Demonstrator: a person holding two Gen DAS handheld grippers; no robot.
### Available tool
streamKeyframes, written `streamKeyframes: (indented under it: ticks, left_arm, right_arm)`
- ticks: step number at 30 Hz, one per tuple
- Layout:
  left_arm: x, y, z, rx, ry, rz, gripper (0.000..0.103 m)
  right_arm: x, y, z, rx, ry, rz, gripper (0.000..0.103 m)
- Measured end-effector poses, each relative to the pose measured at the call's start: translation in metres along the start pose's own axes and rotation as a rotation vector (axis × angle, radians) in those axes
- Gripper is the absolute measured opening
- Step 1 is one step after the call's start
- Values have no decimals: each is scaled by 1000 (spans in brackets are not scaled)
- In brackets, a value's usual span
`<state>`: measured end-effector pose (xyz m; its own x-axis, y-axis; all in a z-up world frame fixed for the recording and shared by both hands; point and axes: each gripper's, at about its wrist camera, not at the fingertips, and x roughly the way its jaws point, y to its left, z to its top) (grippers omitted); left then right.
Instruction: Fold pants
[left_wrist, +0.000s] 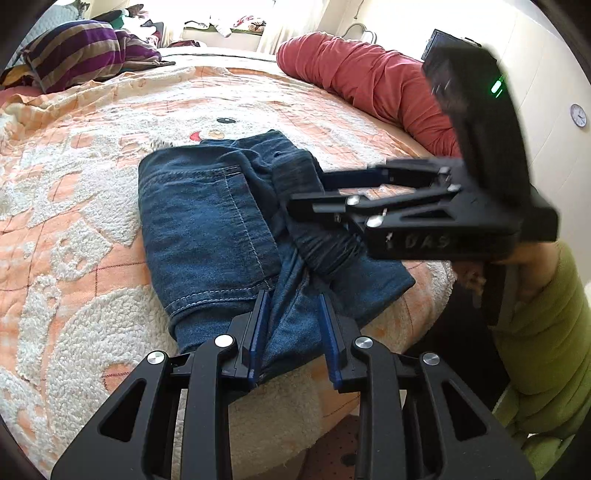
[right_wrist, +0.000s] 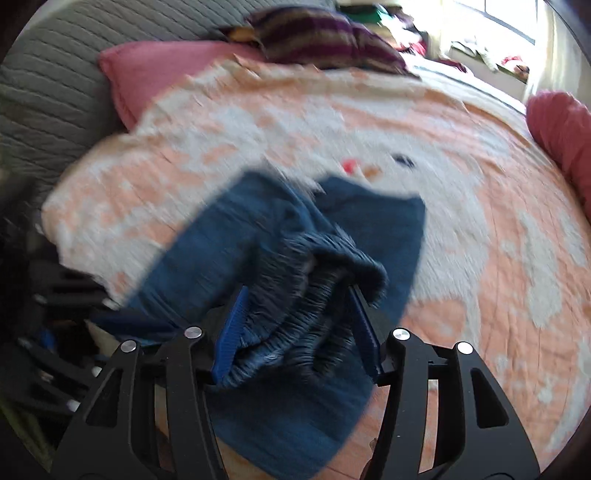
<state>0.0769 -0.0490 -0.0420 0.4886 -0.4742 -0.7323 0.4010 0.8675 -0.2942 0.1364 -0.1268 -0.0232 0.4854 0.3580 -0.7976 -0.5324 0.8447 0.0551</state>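
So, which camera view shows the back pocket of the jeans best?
The left wrist view: the back pocket on the jeans is sharp there, stitching visible. The right wrist view is motion-blurred; the denim shows, but no pocket can be made out.

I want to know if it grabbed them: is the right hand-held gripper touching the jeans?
Touching. The right wrist view shows the right hand-held gripper with bunched jeans between its fingers.

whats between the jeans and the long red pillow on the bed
Only bare orange-and-white blanket lies between the jeans and the red pillow, seen in the left wrist view.
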Motion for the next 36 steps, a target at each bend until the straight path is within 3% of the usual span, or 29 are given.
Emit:
streamKeyframes:
  ticks: [5, 10, 14, 19, 24, 31, 36]
  left_arm:
    - [-2, 0, -2, -2, -1, -6, 29]
    - [-15, -5, 0, 4, -24, -42, 52]
    - [-42, 2, 3, -20, -84, -36, 61]
    - [-71, 41, 12, -124, -152, 54, 65]
    - [-68, 73, 31, -196, -131, 108, 61]
    - [-13, 63, 72, -114, -1, 30, 22]
    - [20, 60, 63, -103, 43, 12, 21]
  right_arm:
    - [0, -12, -8, 65, -8, 35, 52]
    - [-19, -10, -6, 56, -79, 54, 58]
    - [-45, -15, -8, 67, -155, 55, 61]
    - [-77, -7, -17, 4, -219, 71, 62]
    - [-89, 23, -31, -130, -225, 73, 62]
    - [-74, 96, -50, -434, -176, 123, 62]
    - [-48, 133, -50, -615, -102, 88, 45]
